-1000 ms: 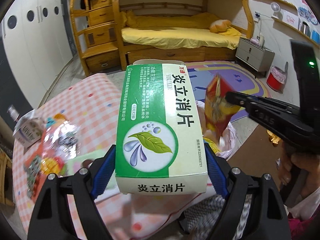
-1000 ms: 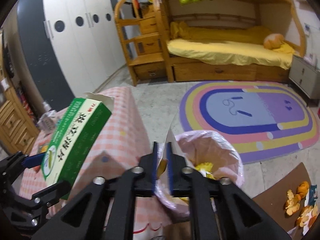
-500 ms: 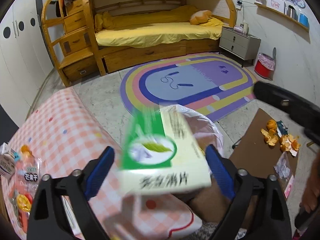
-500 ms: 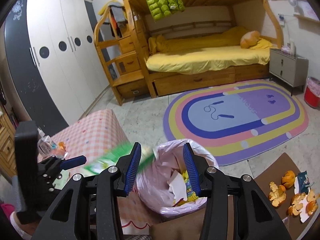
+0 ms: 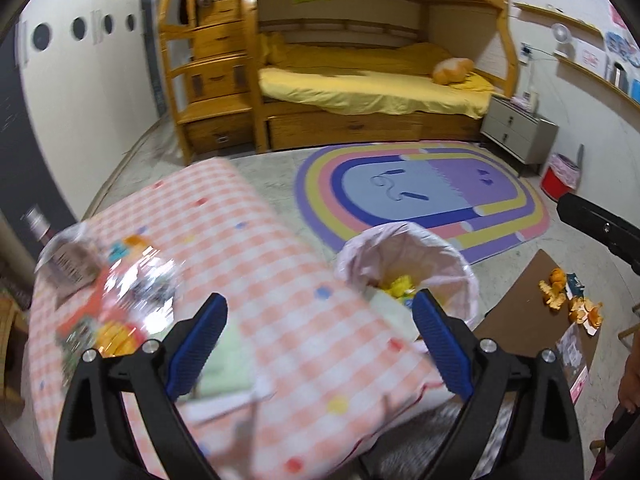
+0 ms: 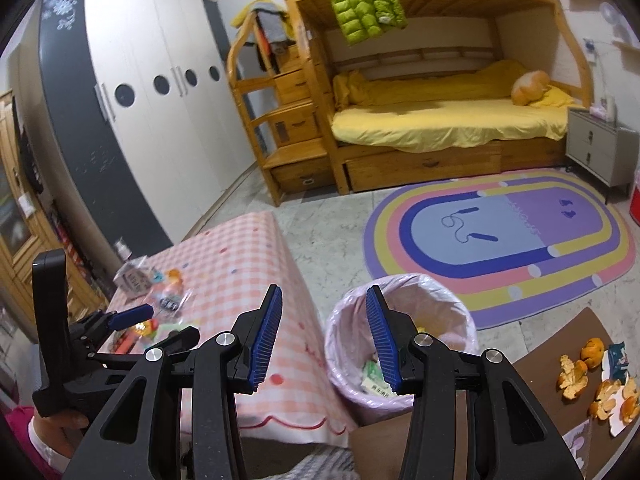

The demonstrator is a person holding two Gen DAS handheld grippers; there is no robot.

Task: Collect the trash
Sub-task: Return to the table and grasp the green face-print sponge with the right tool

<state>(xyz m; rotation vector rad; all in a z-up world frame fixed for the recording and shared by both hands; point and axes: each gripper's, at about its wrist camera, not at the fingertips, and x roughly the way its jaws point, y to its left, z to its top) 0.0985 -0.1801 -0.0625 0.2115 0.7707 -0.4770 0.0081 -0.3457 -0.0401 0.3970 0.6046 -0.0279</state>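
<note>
The left gripper [image 5: 318,330] has its blue-padded jaws spread wide with nothing between them, poised over the edge of the bench covered in a pink-and-white checked cloth [image 5: 256,264]. The right gripper [image 6: 322,338] also has its jaws wide apart and empty, held above the gap between bench and bin. The round waste bin lined with a pale pink plastic bag [image 6: 400,320] stands on the floor just beside the bench; inside lie a green-and-white carton [image 6: 374,378] and yellow scraps. Crinkled snack wrappers [image 5: 132,292] and a small clear bottle [image 5: 60,256] lie on the bench's far side. Orange peels [image 6: 592,380] lie on a brown mat [image 5: 524,320].
</note>
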